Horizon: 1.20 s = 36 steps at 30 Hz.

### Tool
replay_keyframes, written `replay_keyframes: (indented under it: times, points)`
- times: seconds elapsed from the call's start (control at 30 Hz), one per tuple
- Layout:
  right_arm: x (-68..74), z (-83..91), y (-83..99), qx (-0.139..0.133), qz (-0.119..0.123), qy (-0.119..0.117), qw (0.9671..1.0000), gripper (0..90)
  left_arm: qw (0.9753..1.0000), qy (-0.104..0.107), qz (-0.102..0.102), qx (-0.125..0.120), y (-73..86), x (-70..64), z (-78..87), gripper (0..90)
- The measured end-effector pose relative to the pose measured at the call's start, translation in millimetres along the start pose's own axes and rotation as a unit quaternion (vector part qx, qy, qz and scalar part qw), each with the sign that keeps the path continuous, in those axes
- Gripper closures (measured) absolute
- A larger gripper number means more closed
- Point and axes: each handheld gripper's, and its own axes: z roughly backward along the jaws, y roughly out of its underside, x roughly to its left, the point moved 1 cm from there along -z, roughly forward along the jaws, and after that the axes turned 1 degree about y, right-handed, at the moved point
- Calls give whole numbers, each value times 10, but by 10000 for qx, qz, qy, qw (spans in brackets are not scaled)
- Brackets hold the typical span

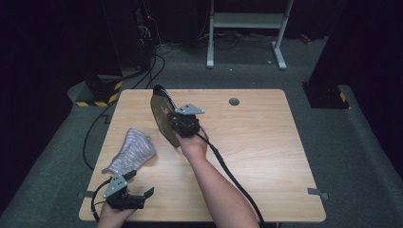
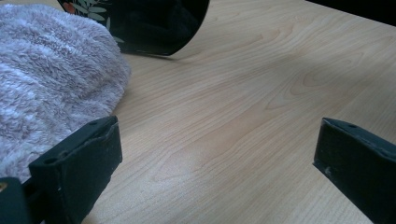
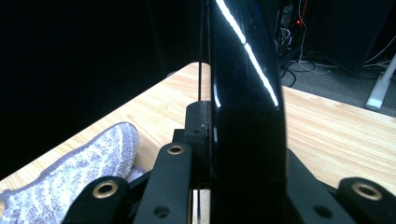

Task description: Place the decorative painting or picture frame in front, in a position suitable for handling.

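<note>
**Plate held on edge**

We saw the glossy black round plate [image 1: 163, 118] gripped on edge by our right gripper [image 1: 183, 124] above the wooden desk [image 1: 256, 142]. Our left gripper [image 1: 135, 197] gaped empty at the desk's near-left corner, beside a fuzzy lilac sock [image 1: 130, 152].

A black plate [image 1: 163, 118] is held on edge by the right tool [image 1: 177, 124]; a fuzzy sock [image 1: 130, 152] lies beside the open left tool [image 1: 141, 189] on the counter [image 1: 256, 156].

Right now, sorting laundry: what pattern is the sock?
Fuzzy sock, pale lilac and white stripes; clearest in the high view.
</note>
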Motion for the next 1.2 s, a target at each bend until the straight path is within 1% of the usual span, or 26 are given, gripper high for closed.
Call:
replay_keyframes:
  times: [0.1,0.13,0.17,0.23,0.33,0.43,0.5,0.53,0.57,0.7,0.73,0.77,0.93,0.97,1.0,1.07,1.2]
  points:
    - [-4,28,-41,-8,-34,17,10000,810,10000,8,9,0,2,1,-2,15]
    - [-17,77,-65,-69,-44,32,10000,810,10000,5,2,5,2,3,-1,15]
    - [-17,77,-65,-69,-44,32,10000,810,10000,4,11,-2,2,4,-2,15]
    - [-35,158,-86,-133,-66,34,9999,810,10000,11,10,-6,3,5,-4,15]
    - [-59,330,-92,-229,-28,10,9997,809,10000,36,-15,9,3,2,-14,15]
    - [-81,553,-57,-314,-16,7,9995,810,10000,45,-73,37,-1,-13,-32,16]
    - [-105,713,-23,-372,-29,1,9993,809,10000,52,-69,48,-5,-22,-45,16]
    - [-122,815,1,-396,-10,8,9992,809,9999,48,-74,47,-6,-25,-49,16]
    - [-132,876,16,-417,-5,13,9991,810,10000,38,-65,43,-7,-30,-53,16]
    - [-208,1211,116,-519,-30,37,9986,810,9999,31,-89,68,-8,-37,-60,16]
    - [-243,1344,172,-579,-18,60,9983,810,9999,25,-98,73,-9,-38,-64,16]
    - [-243,1344,172,-579,-18,60,9983,810,9999,27,-88,86,-10,-39,-68,16]
    - [-353,1708,387,-696,-56,142,9975,810,9998,-12,-118,128,-8,-37,-92,20]
    - [-394,1845,476,-726,-105,188,9971,810,9998,-12,-123,135,-7,-40,-95,20]
    - [-394,1845,476,-726,-105,188,9971,810,9998,-14,-132,144,-6,-43,-96,20]
    - [-441,1972,557,-772,-115,256,9966,810,9998,-4,-134,141,-8,-51,-96,20]
    - [-548,2179,690,-840,-217,378,9955,810,9998,-5,-159,152,-11,-65,-98,23]
